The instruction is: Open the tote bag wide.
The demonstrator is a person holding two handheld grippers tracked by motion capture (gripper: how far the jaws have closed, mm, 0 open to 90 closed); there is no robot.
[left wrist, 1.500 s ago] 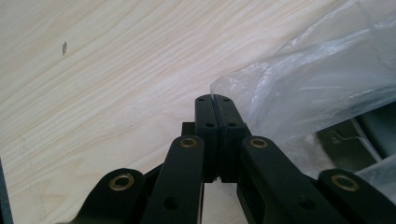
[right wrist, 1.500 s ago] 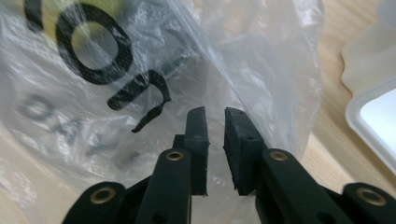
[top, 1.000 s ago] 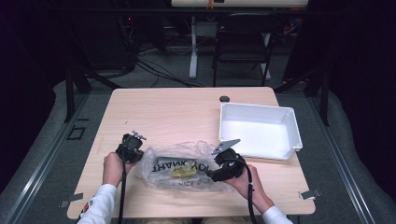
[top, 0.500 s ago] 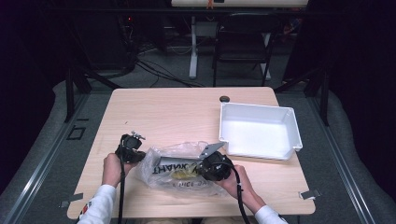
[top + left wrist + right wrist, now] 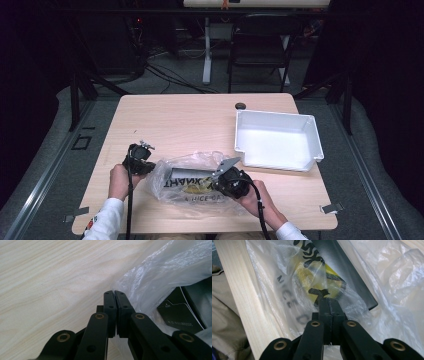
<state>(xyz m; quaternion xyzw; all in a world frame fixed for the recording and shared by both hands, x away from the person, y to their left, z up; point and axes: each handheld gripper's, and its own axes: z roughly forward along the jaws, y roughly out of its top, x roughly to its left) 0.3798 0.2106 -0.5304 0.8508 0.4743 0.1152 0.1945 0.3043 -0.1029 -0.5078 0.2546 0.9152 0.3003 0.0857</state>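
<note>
Plastic bag beside the empty white tray is pinched by both tongs, left and right; contents not yet removed.

Brightly lit table, dark surroundings, soft high view, sharp close-ups, glare on plastic bag
</note>
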